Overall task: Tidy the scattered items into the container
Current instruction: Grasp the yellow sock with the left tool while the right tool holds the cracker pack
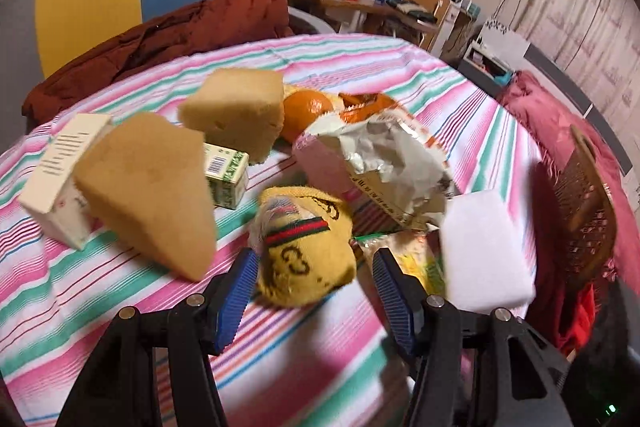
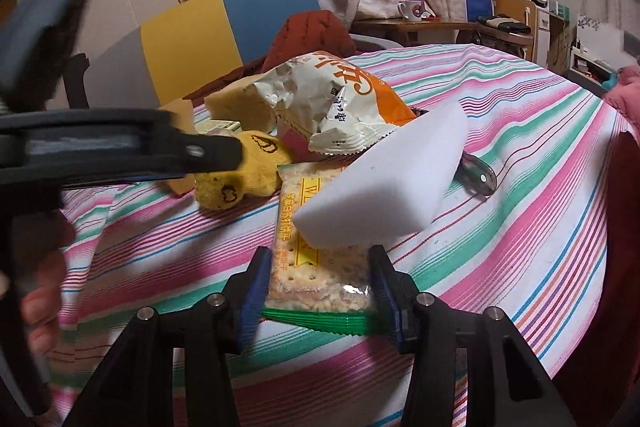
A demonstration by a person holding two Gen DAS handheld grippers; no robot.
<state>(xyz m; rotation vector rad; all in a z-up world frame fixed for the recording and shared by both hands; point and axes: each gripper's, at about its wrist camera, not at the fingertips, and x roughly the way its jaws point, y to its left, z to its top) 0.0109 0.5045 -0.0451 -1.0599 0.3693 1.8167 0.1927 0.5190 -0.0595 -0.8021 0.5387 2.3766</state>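
A cracker packet [image 2: 316, 279], marked "W", is pinched by the right tool [image 2: 320, 287]; the left tool [image 1: 314, 283] is spread around a "GG"-patterned yellow sock [image 1: 304, 255].

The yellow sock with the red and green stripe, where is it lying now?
In the left wrist view, the yellow sock lies on the striped tablecloth between the left tongs' open fingers, below the crumpled snack bag, left of the white sponge block.

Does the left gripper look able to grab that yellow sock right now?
Probably yes. The left gripper has its jaws open on either side of the yellow sock, which lies on top of the striped tablecloth with nothing over it. The cracker packet sits close beside it, though.
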